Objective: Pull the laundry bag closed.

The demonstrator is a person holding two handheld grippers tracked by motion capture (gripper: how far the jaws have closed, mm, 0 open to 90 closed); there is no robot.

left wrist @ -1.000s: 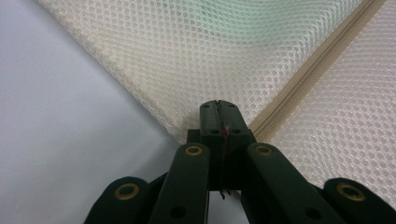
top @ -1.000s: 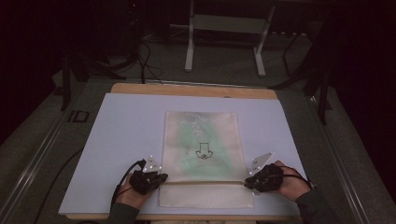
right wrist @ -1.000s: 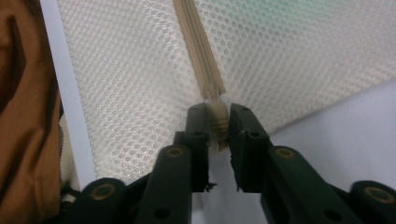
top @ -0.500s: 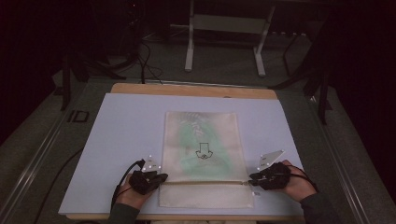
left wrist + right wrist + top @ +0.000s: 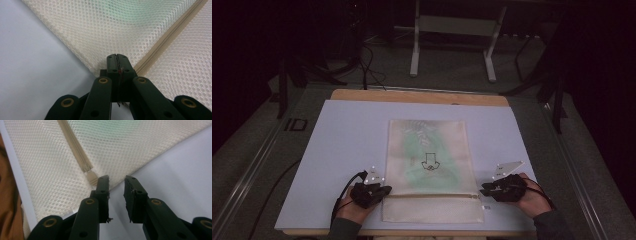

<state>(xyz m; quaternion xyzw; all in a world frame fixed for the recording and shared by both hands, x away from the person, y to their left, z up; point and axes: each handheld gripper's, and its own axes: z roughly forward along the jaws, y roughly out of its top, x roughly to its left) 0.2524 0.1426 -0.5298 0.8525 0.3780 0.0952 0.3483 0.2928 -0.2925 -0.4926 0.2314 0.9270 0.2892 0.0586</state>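
**Mesh pouch flat on the counter, tongs at both ends of its zipper**

Mesh pouch [image 5: 428, 167] lies flat on the pale sheet [image 5: 342, 150] covering the counter [image 5: 417, 96], near the person's edge, something green showing through its weave. Its zipper [image 5: 432, 195] runs across the near part. The left tongs [image 5: 382, 190] sit at the pouch's left edge by the zipper end, jaws pressed together on the mesh border. The right tongs [image 5: 485, 190] rest at the right edge, jaws spread, just beside the zipper's end stop [image 5: 92, 178].
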